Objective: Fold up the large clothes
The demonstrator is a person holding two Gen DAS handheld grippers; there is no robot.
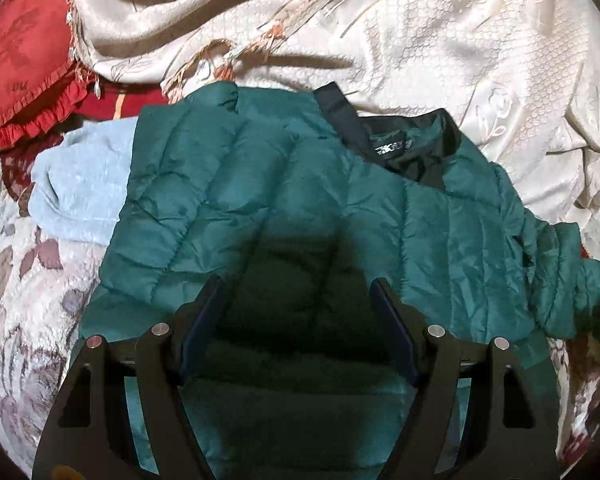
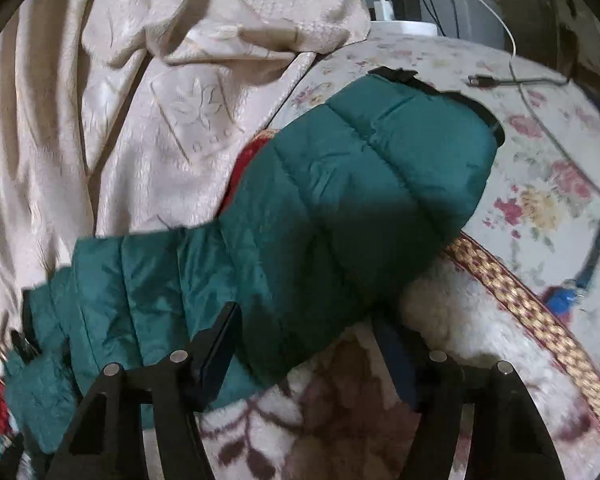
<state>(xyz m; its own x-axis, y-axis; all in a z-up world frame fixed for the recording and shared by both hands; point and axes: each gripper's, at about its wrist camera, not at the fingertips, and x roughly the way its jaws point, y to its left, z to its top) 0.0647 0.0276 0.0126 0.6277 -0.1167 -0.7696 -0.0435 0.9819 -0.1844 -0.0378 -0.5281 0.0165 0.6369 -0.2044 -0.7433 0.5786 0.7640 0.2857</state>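
A green quilted puffer jacket [image 1: 292, 208] lies spread on the bed, its black collar [image 1: 396, 140] at the far side. One sleeve is folded across the body at the left. My left gripper [image 1: 298, 292] hovers open over the jacket's middle, holding nothing. In the right wrist view the jacket's other sleeve [image 2: 340, 200] stretches out to the right, its black cuff [image 2: 396, 74] at the far end. My right gripper [image 2: 308, 320] is open at the sleeve's near edge, the left finger over the fabric, the right finger beside it.
A beige embroidered bedspread [image 1: 460, 60] is bunched behind the jacket. A red ruffled cushion [image 1: 24, 68] and a light blue garment [image 1: 80, 184] lie at the left. The floral blanket [image 2: 540, 184] holds cables [image 2: 516, 80] and a blue object [image 2: 560, 300]; chargers [image 2: 400, 4] sit at the back.
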